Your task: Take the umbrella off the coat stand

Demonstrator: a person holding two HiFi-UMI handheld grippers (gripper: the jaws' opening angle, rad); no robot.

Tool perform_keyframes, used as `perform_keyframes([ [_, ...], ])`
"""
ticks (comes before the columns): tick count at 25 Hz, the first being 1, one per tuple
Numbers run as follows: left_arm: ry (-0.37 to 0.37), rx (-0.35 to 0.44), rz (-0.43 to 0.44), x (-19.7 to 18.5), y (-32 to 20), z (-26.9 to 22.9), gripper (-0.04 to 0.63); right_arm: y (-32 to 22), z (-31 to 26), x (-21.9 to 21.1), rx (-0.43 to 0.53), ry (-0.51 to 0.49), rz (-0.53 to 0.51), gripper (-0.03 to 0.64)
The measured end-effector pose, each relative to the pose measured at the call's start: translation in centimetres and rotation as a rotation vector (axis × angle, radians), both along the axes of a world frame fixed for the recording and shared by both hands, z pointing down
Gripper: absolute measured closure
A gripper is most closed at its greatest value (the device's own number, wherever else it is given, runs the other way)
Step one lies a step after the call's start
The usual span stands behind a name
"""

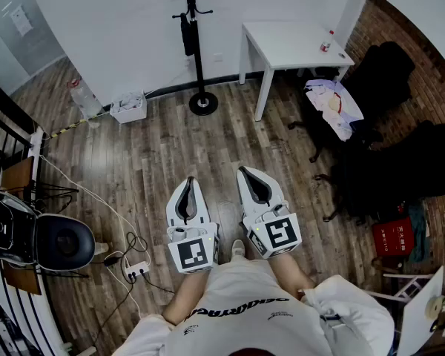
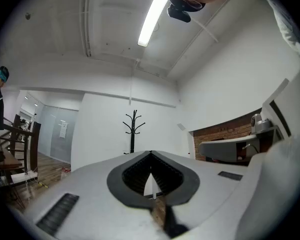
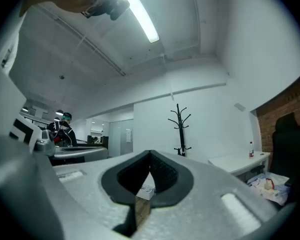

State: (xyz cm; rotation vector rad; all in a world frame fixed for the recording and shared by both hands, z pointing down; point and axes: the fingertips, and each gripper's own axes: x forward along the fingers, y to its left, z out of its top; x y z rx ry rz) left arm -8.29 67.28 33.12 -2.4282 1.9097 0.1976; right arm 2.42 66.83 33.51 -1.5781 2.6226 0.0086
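The black coat stand [image 1: 196,47] rises at the far wall, its round base [image 1: 203,104] on the wood floor. A folded black umbrella [image 1: 187,35] hangs on the stand's left side, high on the pole. My left gripper [image 1: 189,181] and right gripper [image 1: 244,171] are held side by side close to my body, well short of the stand, both shut with nothing in them. The left gripper view shows the coat stand [image 2: 133,130] far off above the closed jaws of my left gripper [image 2: 150,153]. In the right gripper view the coat stand [image 3: 179,129] is equally distant beyond my right gripper [image 3: 150,153]. Neither of these two views shows the umbrella clearly.
A white table [image 1: 293,43] stands right of the stand, with black chairs and draped clothes [image 1: 335,104] beside it. A white box [image 1: 129,107] sits left of the base. Cables and a power strip [image 1: 136,271] lie at my left, near a black stool [image 1: 63,243]. A person [image 3: 64,126] stands far left.
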Motion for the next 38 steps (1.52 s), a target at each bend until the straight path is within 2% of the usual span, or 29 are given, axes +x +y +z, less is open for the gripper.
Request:
perform_keyframes([
  [3, -0.011, 0.007, 0.003, 2.0, -1.6, 0.5, 0.598, -1.6, 0.2, 2.1, 0.007, -0.035, 0.003, 0.617],
  [8, -0.034, 0.004, -0.011, 5.4, -3.3, 1.6, 0.598, -4.2, 1.8, 5.5, -0.003, -0.034, -0.017, 0.617],
  [13, -0.059, -0.012, -0.005, 7.2, -5.1, 3.7, 0.598, -6.2, 3.5, 6.8, -0.036, -0.032, -0.04, 0.617],
  [20, -0.047, -0.044, 0.001, 8.6, -10.5, 6.5, 0.598, -10.9, 5.6, 7.1, -0.05, -0.005, -0.064, 0.615],
  [26, 0.002, -0.042, 0.007, 8.7, -18.7, 7.0, 0.598, -18.6, 6.4, 6.0, -0.043, 0.016, -0.095, 0.615],
  [30, 0.003, -0.037, 0.005, 7.9, -26.2, 6.8, 0.598, -26.1, 5.9, 5.3, -0.035, 0.025, -0.103, 0.615],
  [38, 0.041, 0.005, -0.006, 4.7, -41.6, 2.8, 0.598, -40.6, 1.8, 2.8, 0.005, 0.06, -0.101, 0.615],
])
